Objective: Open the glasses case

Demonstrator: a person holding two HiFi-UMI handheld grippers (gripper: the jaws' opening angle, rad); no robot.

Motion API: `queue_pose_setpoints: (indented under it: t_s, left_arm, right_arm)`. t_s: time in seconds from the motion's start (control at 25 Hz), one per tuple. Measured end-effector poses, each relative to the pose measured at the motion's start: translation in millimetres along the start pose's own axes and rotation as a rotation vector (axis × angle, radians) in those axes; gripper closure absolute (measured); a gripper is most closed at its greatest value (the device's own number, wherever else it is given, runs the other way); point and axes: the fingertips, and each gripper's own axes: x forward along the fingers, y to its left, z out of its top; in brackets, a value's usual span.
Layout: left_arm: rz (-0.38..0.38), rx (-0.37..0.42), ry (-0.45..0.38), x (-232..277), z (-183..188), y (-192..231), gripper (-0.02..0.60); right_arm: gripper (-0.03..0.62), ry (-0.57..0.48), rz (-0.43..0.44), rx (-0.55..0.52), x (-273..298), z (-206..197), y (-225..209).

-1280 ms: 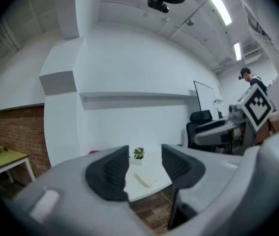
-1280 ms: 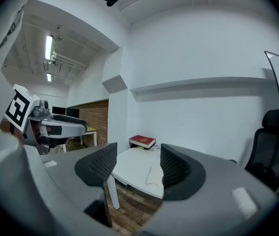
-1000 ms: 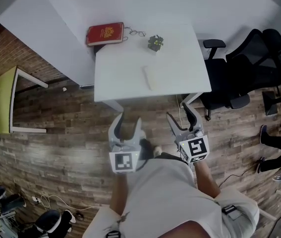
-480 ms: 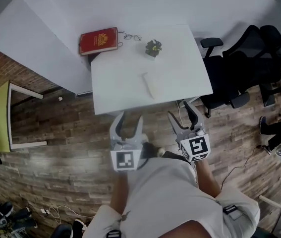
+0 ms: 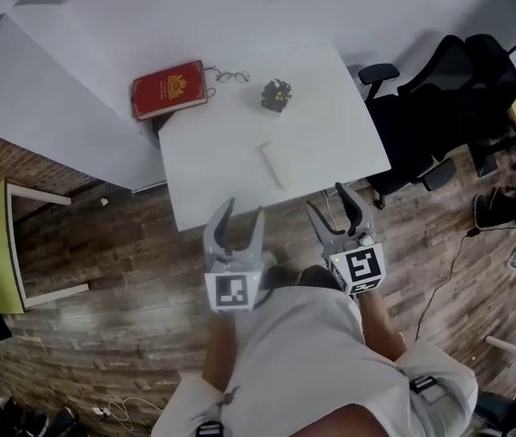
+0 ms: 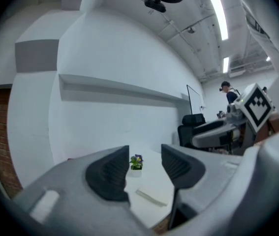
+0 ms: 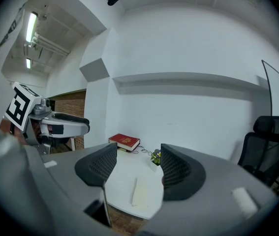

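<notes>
The closed white glasses case (image 5: pixel 276 165) lies near the front edge of the white table (image 5: pixel 212 162); it also shows between the jaws' line of sight as a flat pale case (image 6: pixel 151 196) (image 7: pixel 140 193). Both grippers hover over the floor just short of the table's front edge. My left gripper (image 5: pixel 242 215) (image 6: pixel 144 168) is open and empty. My right gripper (image 5: pixel 329 204) (image 7: pixel 133 168) is also open with nothing between its fingers. Neither touches the case.
A red book (image 5: pixel 168 89) (image 7: pixel 125 141), loose spectacles (image 5: pixel 227 76) and a small potted plant (image 5: pixel 276 95) (image 6: pixel 136 162) sit at the table's back. Black office chairs (image 5: pixel 440 107) stand to the right, a yellow-green table (image 5: pixel 3 244) at far left. Wooden floor lies below.
Both grippers have moved forward toward the table, which now lies closer to their fingertips. Jaws stay equally wide.
</notes>
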Motion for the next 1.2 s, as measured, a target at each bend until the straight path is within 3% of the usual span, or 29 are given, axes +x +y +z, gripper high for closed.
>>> queue_pose_setpoints:
  t_s: [0.52, 0.72, 0.96, 1.08, 1.2]
  left_arm:
    - [-0.050, 0.000, 0.023, 44.2, -10.1, 25.4, 0.380]
    - [-0.046, 0.023, 0.040, 66.7, -18.1, 30.8, 0.380]
    - [-0.019, -0.008, 0.086, 102.7, -28.1, 42.7, 0.380]
    - [-0.007, 0.005, 0.065, 120.2, -29.0, 48.0, 0.380]
    - [-0.003, 0.008, 0.097, 133.9, -32.1, 51.3, 0.380]
  right_arm:
    - [0.329, 0.037, -0.031, 0.005, 44.7, -2.1, -13.4]
    - [0.329, 0.100, -0.006, 0.014, 64.3, -13.9, -25.0]
    - [0.329, 0.100, 0.040, 0.032, 99.7, -23.4, -43.3]
    - [0.329, 0.130, 0.064, 0.031, 113.5, -26.0, -52.6]
    - [0.329, 0.129, 0.081, 0.036, 127.3, -27.7, -64.1]
